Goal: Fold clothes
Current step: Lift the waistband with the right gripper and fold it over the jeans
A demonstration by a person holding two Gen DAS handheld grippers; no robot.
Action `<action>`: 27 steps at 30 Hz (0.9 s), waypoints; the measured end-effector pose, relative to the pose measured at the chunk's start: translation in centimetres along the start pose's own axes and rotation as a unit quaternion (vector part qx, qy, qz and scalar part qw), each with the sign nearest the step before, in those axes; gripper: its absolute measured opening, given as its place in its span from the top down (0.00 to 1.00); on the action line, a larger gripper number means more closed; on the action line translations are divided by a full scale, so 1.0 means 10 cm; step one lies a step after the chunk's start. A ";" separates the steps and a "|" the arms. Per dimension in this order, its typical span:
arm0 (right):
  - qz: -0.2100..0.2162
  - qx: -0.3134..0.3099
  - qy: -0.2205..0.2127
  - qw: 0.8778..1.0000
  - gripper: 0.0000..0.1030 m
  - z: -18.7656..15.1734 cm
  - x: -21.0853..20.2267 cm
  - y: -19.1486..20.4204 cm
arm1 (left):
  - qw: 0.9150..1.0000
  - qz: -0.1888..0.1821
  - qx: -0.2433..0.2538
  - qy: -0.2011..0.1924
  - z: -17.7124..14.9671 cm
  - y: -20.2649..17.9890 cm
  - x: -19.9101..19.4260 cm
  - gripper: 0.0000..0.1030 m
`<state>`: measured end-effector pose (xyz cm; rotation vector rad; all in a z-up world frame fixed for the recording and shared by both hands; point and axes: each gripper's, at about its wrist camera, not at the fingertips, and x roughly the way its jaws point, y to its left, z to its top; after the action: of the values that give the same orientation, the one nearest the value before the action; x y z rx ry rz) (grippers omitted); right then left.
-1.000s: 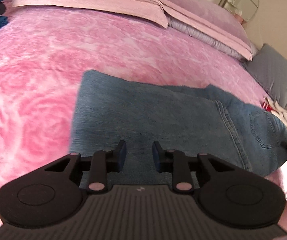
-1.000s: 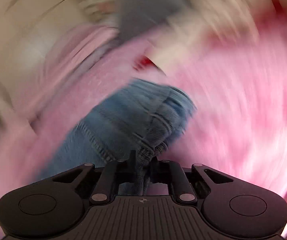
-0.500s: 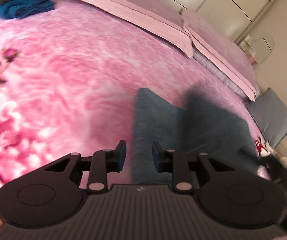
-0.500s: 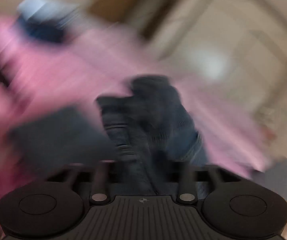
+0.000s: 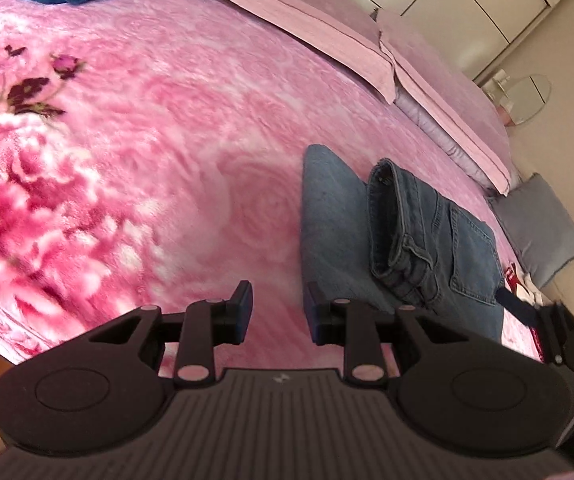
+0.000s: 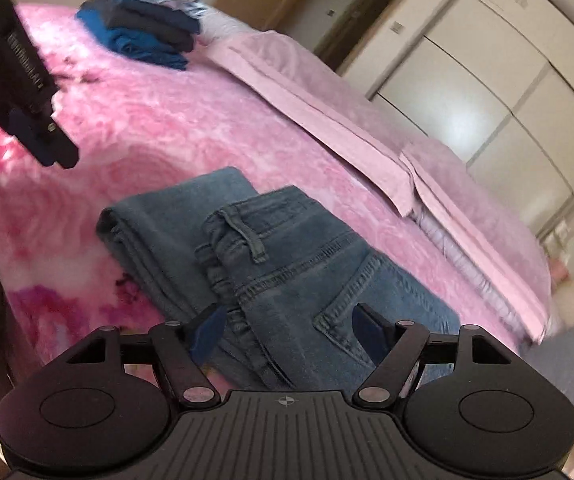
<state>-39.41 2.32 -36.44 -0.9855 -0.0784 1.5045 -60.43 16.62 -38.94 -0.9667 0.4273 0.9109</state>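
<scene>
The right gripper (image 6: 287,330) lets go, jaws now wide apart, and the jeans (image 6: 271,276) lie folded over, waistband at frame centre instead of clamped.

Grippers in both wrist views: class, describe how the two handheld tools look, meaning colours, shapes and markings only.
Both the left gripper and the right gripper are matt black: a ribbed plate with a small pale emblem, two round discs, linkage bars with pale rivets, and dark blue pads on the fingers.

free: pink blanket (image 5: 167,140) left of jeans (image 5: 427,240) | obstacles: pillows (image 5: 427,92), folded stack (image 6: 143,28)
</scene>
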 end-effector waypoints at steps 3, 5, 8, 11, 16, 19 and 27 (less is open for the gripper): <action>-0.002 -0.029 -0.005 1.000 0.33 0.04 0.12 0.10 | 1.000 0.003 0.003 0.001 0.00 0.04 -0.01 0.78; -0.006 -0.042 -0.003 0.999 0.38 0.08 0.24 0.16 | 1.000 0.006 0.006 0.000 0.01 0.07 -0.01 0.78; -0.005 -0.068 0.017 0.998 0.38 0.11 0.49 0.28 | 1.000 0.006 0.001 0.001 0.04 0.13 0.00 0.78; -0.016 -0.116 0.023 0.993 0.38 0.07 0.65 0.43 | 1.000 0.007 -0.003 0.004 0.05 0.20 0.03 0.78; -0.040 -0.104 -0.019 0.994 0.70 0.17 0.60 0.38 | 1.000 0.005 -0.009 0.004 0.07 0.27 0.06 0.78; -0.047 -0.066 -0.062 0.995 0.79 0.28 0.47 0.26 | 1.000 0.003 -0.008 0.000 0.10 0.30 0.06 0.78; 0.006 -0.022 -0.109 0.994 0.80 0.38 0.42 0.41 | 1.000 0.005 -0.013 -0.003 0.13 0.31 0.11 0.78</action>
<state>-44.31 6.80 -38.63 -0.8542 -0.2627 1.6234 -62.44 19.02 -40.65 -0.9855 0.4177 0.9302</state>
